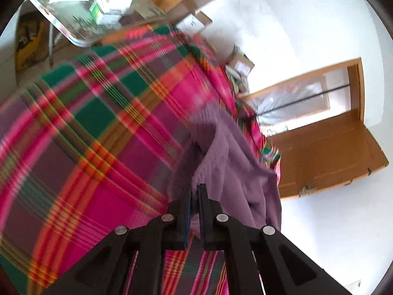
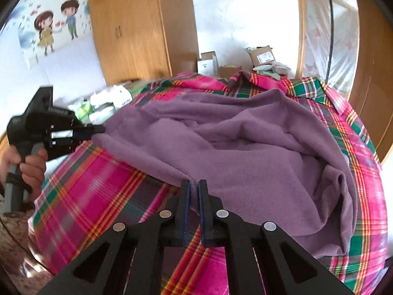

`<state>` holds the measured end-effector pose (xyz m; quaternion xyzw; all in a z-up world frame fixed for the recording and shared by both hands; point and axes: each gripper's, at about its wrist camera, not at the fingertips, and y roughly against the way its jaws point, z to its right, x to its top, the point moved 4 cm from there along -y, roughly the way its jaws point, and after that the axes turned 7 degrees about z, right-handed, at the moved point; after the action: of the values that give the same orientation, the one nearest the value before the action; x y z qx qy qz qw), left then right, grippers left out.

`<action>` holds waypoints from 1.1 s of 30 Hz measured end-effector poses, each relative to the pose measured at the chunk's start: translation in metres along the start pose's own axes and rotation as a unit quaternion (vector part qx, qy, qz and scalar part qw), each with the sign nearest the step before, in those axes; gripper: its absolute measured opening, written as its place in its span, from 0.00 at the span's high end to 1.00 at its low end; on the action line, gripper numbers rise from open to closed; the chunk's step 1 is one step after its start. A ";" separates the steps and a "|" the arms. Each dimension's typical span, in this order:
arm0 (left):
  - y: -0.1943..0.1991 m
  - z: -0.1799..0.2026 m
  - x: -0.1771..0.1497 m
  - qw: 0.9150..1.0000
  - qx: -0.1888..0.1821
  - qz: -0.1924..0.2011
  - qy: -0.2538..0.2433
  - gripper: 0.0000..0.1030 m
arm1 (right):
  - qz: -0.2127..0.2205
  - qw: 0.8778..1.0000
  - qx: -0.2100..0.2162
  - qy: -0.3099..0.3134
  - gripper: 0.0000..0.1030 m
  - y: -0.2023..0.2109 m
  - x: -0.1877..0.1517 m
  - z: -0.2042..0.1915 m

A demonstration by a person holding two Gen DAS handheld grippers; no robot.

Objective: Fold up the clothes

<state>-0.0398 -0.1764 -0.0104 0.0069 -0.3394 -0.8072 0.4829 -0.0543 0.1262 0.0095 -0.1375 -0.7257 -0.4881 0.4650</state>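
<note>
Purple fleece garment (image 2: 245,142) lies rumpled on a plaid blanket (image 2: 103,184) of pink, green and orange that covers the bed. Nearest in the right wrist view, the right gripper (image 2: 194,186) has its 2 fingers drawn close with a narrow gap, their tips at the garment's near edge; whether cloth is pinched between them cannot be told. In the left wrist view the left gripper (image 1: 195,188) is clamped on a bunched edge of the fleece, which hangs up and away from its tips. From the right wrist view that same left gripper (image 2: 97,132) grips the garment's left corner, lifted off the blanket, with a hand (image 2: 32,169) on its handle. Beyond the bed stand cardboard boxes (image 2: 261,55), a wooden wardrobe (image 2: 137,29) and a wooden door (image 1: 326,157).
</note>
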 end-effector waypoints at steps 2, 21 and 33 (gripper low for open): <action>0.000 -0.005 -0.002 1.000 0.007 -0.008 -0.003 0.95 | -0.012 1.000 0.000 0.004 0.93 -0.004 -0.006 -0.002; -0.018 -0.025 -0.047 0.996 0.021 -0.076 0.036 0.55 | -0.048 0.999 -0.009 0.013 0.94 -0.016 -0.041 -0.010; -0.036 -0.019 -0.040 0.994 0.024 -0.061 0.090 0.84 | -0.042 0.999 -0.008 0.025 0.96 -0.012 -0.053 -0.012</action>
<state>-0.0404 -0.1443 -0.0574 0.1117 -0.3131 -0.8225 0.4614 -0.0272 0.1237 -0.0391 -0.0985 -0.7151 -0.5167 0.4604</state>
